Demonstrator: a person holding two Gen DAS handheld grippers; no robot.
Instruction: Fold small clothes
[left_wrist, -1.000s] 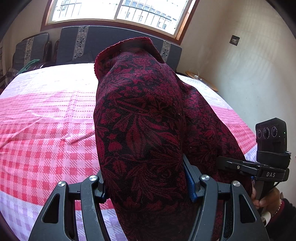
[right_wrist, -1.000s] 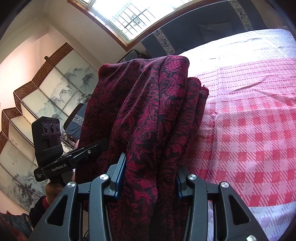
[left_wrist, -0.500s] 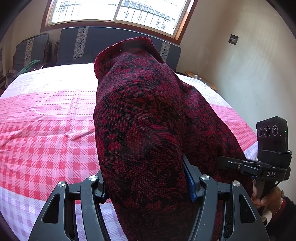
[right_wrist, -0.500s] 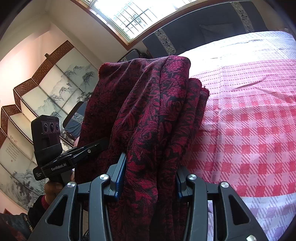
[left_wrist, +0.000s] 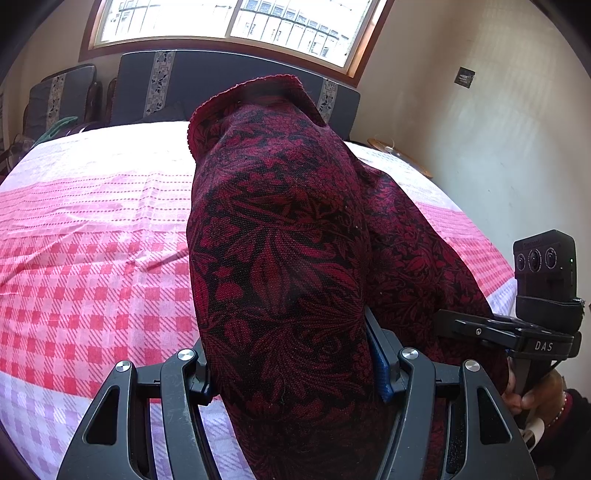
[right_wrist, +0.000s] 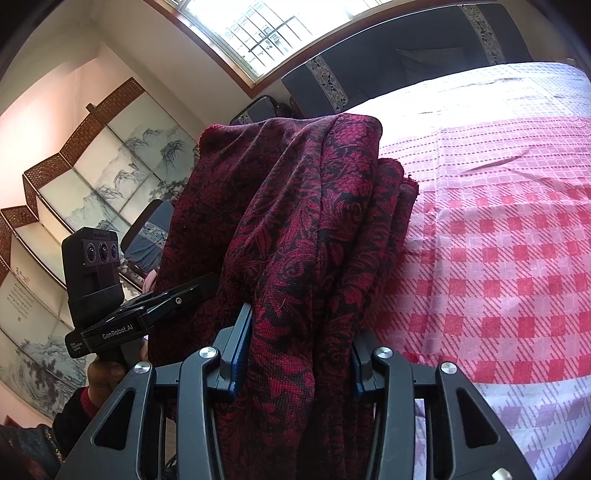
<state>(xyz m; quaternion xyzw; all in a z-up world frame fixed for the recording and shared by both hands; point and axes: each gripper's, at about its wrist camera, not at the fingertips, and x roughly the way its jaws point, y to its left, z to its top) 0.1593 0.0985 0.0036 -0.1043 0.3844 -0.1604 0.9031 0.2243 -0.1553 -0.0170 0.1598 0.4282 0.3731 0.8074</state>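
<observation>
Red floral cloth (left_wrist: 280, 258) in both hand-held grippers

Red cloth (right_wrist: 306, 236) in right gripper (right_wrist: 295, 354)

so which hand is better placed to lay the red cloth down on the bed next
Neither clearly: both jaws clamp the dark red floral cloth above the pink checked bedspread. Slight edge to the left gripper, whose section looks flatter; the right gripper holds bunched folds.
</observation>
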